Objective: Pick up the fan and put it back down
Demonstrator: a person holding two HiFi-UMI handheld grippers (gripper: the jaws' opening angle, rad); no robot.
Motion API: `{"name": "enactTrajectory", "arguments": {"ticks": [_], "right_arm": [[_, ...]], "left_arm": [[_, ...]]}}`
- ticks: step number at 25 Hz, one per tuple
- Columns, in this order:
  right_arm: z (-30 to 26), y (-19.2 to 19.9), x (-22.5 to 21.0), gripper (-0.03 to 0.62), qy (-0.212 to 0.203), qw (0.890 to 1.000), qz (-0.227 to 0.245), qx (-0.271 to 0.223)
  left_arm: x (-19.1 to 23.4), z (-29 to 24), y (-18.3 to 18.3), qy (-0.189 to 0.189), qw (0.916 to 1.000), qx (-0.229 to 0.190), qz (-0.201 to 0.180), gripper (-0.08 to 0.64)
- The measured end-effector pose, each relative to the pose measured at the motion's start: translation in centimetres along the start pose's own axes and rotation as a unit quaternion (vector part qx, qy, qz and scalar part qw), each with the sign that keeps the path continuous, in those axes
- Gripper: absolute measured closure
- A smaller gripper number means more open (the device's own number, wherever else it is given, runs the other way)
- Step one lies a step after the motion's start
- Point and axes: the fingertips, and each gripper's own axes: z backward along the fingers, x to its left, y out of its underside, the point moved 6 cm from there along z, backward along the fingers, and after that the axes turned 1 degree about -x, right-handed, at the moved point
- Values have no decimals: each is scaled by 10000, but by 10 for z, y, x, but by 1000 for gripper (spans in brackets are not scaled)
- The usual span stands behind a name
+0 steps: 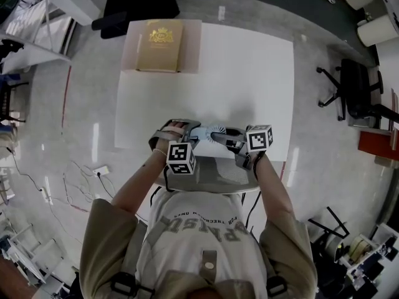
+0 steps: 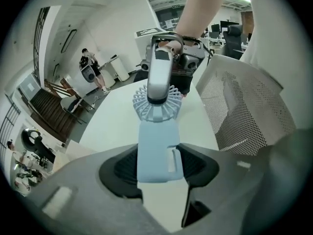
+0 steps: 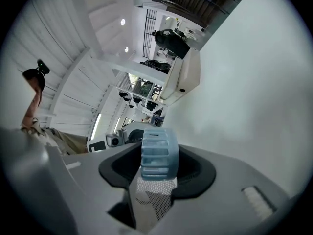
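A small light-blue hand fan (image 1: 211, 132) hangs between my two grippers just above the front edge of the white table (image 1: 249, 73). In the left gripper view its flat handle (image 2: 159, 151) fills the gap of my left gripper (image 2: 159, 166), and both pads lie against its sides. Beyond the handle is the round grille head (image 2: 155, 109), with my right gripper (image 2: 159, 84) clamped over it. In the right gripper view the head's ribbed rim (image 3: 159, 153) sits pinched in my right gripper (image 3: 157, 169). In the head view the left gripper (image 1: 194, 131) and right gripper (image 1: 224, 136) face each other.
A tan box (image 1: 161, 45) lies at the table's far left corner. A grey mesh chair (image 2: 244, 106) stands close between me and the table, its seat (image 1: 224, 173) under my arms. Office chairs, cables and shelves ring the table on the floor.
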Motion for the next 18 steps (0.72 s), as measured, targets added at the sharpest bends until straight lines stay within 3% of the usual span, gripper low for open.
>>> {"name": "enactTrajectory", "arguments": {"ticks": [5, 10, 13, 18], "right_arm": [[-5, 3, 0, 388, 200, 9996, 156, 91], [-6, 10, 6, 332, 529, 9898, 1081, 760], [-6, 11, 9, 306, 907, 9740, 1732, 1145], [-11, 5, 11, 263, 1576, 9295, 2910, 1629]], "left_arm": [[-3, -3, 5, 193, 9996, 63, 182, 339], [-3, -4, 3, 290, 9988, -17, 393, 341], [-2, -6, 2, 314, 9982, -31, 509, 341], [5, -7, 3, 266, 9978, -17, 604, 341]]}}
